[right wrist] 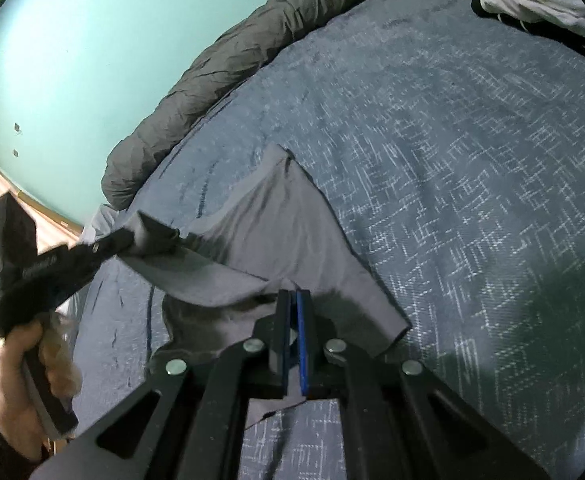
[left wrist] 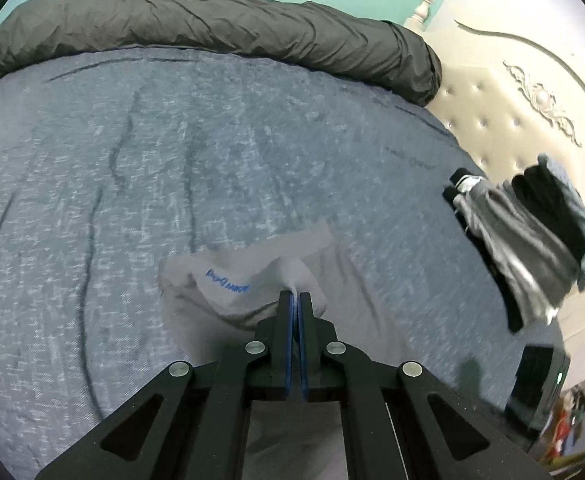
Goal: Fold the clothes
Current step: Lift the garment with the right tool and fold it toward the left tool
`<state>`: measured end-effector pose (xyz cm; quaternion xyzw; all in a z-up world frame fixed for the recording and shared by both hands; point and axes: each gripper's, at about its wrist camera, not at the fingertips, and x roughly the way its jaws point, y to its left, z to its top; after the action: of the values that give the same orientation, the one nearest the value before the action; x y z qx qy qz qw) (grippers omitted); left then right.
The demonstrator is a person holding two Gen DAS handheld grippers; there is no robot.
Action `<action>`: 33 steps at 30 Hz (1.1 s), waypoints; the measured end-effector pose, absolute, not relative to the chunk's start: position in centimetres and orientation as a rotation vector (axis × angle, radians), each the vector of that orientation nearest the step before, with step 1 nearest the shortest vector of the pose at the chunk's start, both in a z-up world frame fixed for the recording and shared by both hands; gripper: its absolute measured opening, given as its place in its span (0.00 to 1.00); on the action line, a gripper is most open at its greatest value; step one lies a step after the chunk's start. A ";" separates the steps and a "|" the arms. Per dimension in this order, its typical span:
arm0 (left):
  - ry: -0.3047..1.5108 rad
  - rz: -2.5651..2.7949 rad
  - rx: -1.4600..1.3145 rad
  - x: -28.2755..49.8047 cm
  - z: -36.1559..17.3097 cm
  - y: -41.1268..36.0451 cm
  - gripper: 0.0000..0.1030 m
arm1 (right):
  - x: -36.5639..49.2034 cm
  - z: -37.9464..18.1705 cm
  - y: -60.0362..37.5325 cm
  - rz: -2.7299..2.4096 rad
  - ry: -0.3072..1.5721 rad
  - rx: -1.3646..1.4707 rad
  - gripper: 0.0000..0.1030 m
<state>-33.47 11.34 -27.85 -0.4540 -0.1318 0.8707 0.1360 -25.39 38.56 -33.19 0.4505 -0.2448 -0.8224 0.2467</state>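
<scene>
A dark rolled duvet (left wrist: 212, 24) lies along the blue bedspread (left wrist: 172, 160) beside a tufted headboard (left wrist: 492, 112).

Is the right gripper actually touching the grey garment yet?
Touching. In the right wrist view the right gripper is closed with the grey garment's edge pinched between its fingers; cloth hangs out below them.

Black hand-held gripper (left wrist: 295, 298), blue finger pads (right wrist: 302, 312), silver pivot screws (left wrist: 255, 346)
</scene>
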 end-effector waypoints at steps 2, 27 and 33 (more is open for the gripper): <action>-0.377 2.525 -1.319 -34.5 -27.5 12.1 0.02 | -25.2 -33.1 39.1 -2.242 -0.681 1.223 0.03; -0.448 2.457 -1.521 -45.0 -33.2 20.2 0.02 | -26.1 -35.3 42.6 -2.181 -0.779 1.280 0.03; -0.379 2.575 -1.421 -43.1 -31.0 19.7 0.02 | -25.9 -35.3 43.0 -2.176 -0.791 1.282 0.02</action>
<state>-43.12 19.72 -31.02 -0.4772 -0.1274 0.8651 0.0879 -25.89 43.01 -35.26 0.4697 -0.2897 -0.7971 0.2452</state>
